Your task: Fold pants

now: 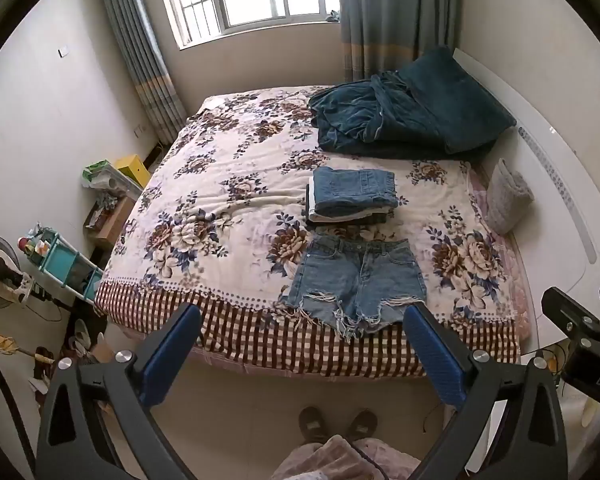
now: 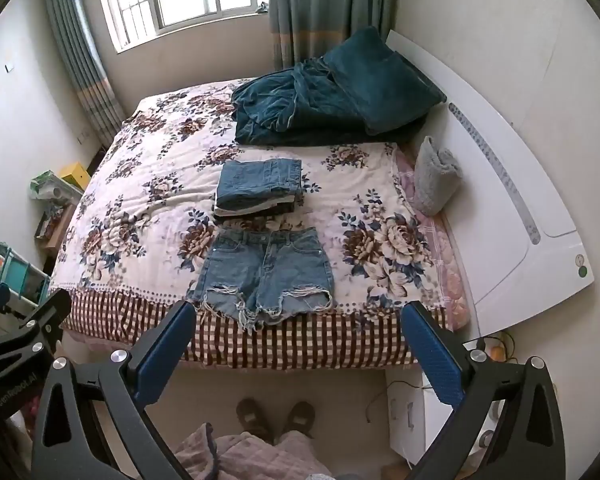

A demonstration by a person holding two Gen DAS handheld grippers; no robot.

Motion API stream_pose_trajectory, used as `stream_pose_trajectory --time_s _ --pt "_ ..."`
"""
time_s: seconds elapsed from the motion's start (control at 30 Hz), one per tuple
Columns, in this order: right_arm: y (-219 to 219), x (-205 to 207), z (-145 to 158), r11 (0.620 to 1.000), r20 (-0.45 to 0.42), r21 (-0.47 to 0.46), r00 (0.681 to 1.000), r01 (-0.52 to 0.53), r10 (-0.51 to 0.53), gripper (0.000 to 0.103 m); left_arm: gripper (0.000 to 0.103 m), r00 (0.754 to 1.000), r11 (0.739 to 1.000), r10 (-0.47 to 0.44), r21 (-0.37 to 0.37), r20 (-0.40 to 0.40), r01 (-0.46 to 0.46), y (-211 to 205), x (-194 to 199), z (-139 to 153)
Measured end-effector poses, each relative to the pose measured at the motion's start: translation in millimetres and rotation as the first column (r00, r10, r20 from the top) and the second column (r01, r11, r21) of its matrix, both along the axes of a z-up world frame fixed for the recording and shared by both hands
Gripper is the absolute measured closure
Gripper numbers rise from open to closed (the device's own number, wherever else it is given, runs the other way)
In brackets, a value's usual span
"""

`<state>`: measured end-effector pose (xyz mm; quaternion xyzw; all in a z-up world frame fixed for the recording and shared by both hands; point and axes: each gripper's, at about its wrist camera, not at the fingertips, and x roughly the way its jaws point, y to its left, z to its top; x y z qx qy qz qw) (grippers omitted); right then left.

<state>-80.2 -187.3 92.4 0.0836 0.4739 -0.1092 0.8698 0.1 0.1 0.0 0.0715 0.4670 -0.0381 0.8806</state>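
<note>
A pair of frayed blue denim shorts (image 1: pixel 356 280) lies flat near the foot edge of the floral bed, waistband away from me; it also shows in the right wrist view (image 2: pixel 266 276). My left gripper (image 1: pixel 300 320) is open and empty, held above the floor short of the bed edge. My right gripper (image 2: pixel 298 316) is open and empty, also short of the bed edge. The right gripper also shows at the right edge of the left wrist view (image 1: pixel 580 320). The left gripper shows at the left edge of the right wrist view (image 2: pixel 16 320).
A stack of folded jeans (image 1: pixel 352 196) sits just behind the shorts. A dark teal blanket and pillow (image 1: pixel 408 116) lie at the back right. A grey rolled towel (image 1: pixel 508 196) rests by the white headboard (image 1: pixel 560 184). Clutter and a shelf (image 1: pixel 64 260) stand left.
</note>
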Motion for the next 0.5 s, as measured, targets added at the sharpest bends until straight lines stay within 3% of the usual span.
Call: stream_pose_trajectory --time_s 0.5 --pt "3.6 -2.4 0.2 1.0 -0.002 0.001 1.0 -0.004 0.004 0.0 0.0 1.0 1.0 -0.004 -0.001 0.009 0.004 0.0 -0.1 0.0"
